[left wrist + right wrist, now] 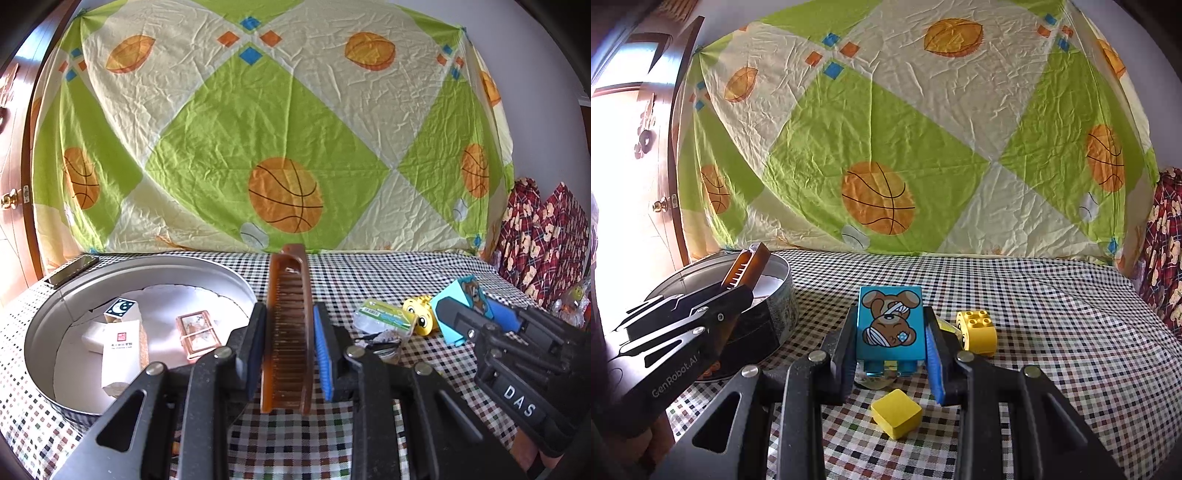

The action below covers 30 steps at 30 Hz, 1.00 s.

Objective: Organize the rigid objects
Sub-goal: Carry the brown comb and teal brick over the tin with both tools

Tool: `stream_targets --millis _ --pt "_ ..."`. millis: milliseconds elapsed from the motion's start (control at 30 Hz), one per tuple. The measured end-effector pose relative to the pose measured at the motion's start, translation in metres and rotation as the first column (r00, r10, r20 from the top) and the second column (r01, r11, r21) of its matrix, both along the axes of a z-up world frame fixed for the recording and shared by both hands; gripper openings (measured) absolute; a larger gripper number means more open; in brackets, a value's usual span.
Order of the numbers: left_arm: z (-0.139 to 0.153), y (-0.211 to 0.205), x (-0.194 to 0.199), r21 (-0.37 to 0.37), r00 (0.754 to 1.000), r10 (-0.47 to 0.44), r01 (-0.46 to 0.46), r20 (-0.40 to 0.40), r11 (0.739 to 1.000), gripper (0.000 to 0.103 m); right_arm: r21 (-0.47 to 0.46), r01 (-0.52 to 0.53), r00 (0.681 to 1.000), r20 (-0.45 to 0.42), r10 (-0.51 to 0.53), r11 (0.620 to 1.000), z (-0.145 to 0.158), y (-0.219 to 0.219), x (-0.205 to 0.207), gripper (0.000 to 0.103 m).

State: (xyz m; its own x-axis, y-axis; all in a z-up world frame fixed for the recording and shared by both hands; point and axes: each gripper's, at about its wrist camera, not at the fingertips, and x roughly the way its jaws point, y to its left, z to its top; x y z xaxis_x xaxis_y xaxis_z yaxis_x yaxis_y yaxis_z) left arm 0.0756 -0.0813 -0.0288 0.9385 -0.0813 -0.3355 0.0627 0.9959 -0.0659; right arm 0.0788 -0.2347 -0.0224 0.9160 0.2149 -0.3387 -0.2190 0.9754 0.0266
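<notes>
At the far left edge of the counter point(369, 280), which is covered by a checked cloth, a dark phone point(72, 270) lies just behind a round metal tin point(44, 332). Inside the tin, on a white paper liner, sit a small white box with a moon print point(122, 309), a taller white carton point(122, 350) lying beside it, and a pack of cards point(194, 330) bound with a band.

The left hand-held gripper point(290, 339) is clamped on a brown comb point(286, 325), its blue pads pressing both long sides; the comb points away from the camera, and in the right wrist view its far end reaches over the tin's rim (whether it touches the tin I cannot tell).

Further right on the cloth lie a clear plastic packet with a green label point(384, 319) and a yellow toy brick point(977, 330) with studs on top, close together.

The right hand-held gripper point(890, 343) is closed on a blue brick printed with a bandaged bear point(889, 321), gripped by its two sides, picture face up (seen upside down from this gripper's camera). Nearer the camera, a small yellow block point(895, 413) rests on the cloth, apart from the blue brick.

Behind everything hangs a green and cream sheet with basketballs point(284, 147); at the far right is a red patterned fabric point(543, 236).
</notes>
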Motion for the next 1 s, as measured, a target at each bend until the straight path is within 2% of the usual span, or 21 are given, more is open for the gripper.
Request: stream_targets --millis 1000 --pt "-0.004 0.063 0.007 -0.039 0.993 0.119 -0.120 -0.016 0.992 0.024 -0.041 -0.135 0.991 -0.010 0.135 0.990 0.000 0.072 0.004 0.034"
